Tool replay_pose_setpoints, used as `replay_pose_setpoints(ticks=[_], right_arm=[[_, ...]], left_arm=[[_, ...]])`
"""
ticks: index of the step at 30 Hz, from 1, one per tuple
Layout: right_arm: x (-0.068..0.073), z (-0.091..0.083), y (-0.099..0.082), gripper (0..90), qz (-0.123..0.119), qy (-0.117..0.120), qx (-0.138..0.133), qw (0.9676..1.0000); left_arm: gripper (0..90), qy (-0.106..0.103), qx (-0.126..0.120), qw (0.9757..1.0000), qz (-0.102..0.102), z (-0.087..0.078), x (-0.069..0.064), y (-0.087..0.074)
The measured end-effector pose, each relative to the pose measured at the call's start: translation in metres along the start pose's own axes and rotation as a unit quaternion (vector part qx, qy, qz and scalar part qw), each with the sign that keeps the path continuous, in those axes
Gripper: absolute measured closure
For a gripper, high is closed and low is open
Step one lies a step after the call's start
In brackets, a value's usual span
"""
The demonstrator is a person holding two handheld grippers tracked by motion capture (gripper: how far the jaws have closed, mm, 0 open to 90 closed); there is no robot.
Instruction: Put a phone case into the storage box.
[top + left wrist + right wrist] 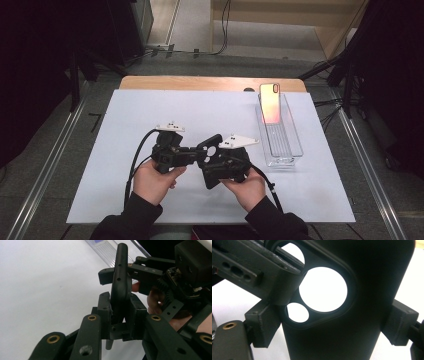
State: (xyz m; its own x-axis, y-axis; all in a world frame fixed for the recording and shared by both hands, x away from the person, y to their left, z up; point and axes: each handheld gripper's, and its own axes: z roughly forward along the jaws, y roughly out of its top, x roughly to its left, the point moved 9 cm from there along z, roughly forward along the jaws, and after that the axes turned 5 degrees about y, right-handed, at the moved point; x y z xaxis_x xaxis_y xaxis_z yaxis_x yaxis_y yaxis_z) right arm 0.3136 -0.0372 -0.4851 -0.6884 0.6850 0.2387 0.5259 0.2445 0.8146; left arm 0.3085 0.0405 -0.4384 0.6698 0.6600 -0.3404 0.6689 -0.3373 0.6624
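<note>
A black phone case with a round camera cutout is held above the white mat between both grippers. My left gripper comes in from the left and is shut on the case's thin wall; in the left gripper view its pads pinch the case edge-on. My right gripper reaches in from the right. In the right gripper view its jaws sit against both long edges of the case, spanning its width, beside the camera cutout. A hand holds each gripper.
A clear plastic tray stands at the right on the white mat, with a pinkish phone leaning upright at its far end. The wooden table edge runs along the back. Cables trail from both grippers toward the front.
</note>
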Motion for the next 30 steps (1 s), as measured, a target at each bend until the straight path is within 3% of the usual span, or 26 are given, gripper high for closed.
replay_pose_setpoints(ticks=[8, 13, 18, 21, 23, 26, 30], right_arm=[[-0.007, -0.002, -0.001, 12.8, 0.003, -0.002, 0.004, 1.0], [-0.017, -0.005, 0.0, 12.8, 0.013, -0.001, 0.002, 0.9999], [-0.025, -0.011, 0.001, 12.8, 0.004, 0.01, 0.0, 0.9999], [-0.028, -0.017, 0.003, 12.8, 0.003, 0.023, -0.003, 0.9997], [-0.029, -0.019, 0.005, 12.8, 0.0, 0.033, -0.001, 0.9995], [-0.031, -0.023, 0.006, 12.8, -0.007, 0.046, 0.0, 0.9989], [-0.032, -0.025, 0.006, 12.8, -0.008, 0.057, 0.004, 0.9983]], left_arm=[[58.7, -0.003, -0.021, 0.9998, 0.001, -0.012, 0.002, 0.007], [43.6, -0.025, -0.019, 0.9994, 0.011, -0.015, 0.003, 0.006], [36.7, -0.043, -0.002, 0.9978, 0.05, -0.014, 0.004, -0.002], [35.3, -0.043, 0.002, 0.9963, 0.074, -0.012, 0.007, -0.006], [33.0, -0.052, 0.008, 0.9953, 0.081, -0.01, 0.009, -0.01], [32.0, -0.046, 0.009, 0.9939, 0.099, -0.009, 0.014, -0.015], [32.0, -0.053, 0.007, 0.9937, 0.099, -0.007, 0.02, -0.022]])
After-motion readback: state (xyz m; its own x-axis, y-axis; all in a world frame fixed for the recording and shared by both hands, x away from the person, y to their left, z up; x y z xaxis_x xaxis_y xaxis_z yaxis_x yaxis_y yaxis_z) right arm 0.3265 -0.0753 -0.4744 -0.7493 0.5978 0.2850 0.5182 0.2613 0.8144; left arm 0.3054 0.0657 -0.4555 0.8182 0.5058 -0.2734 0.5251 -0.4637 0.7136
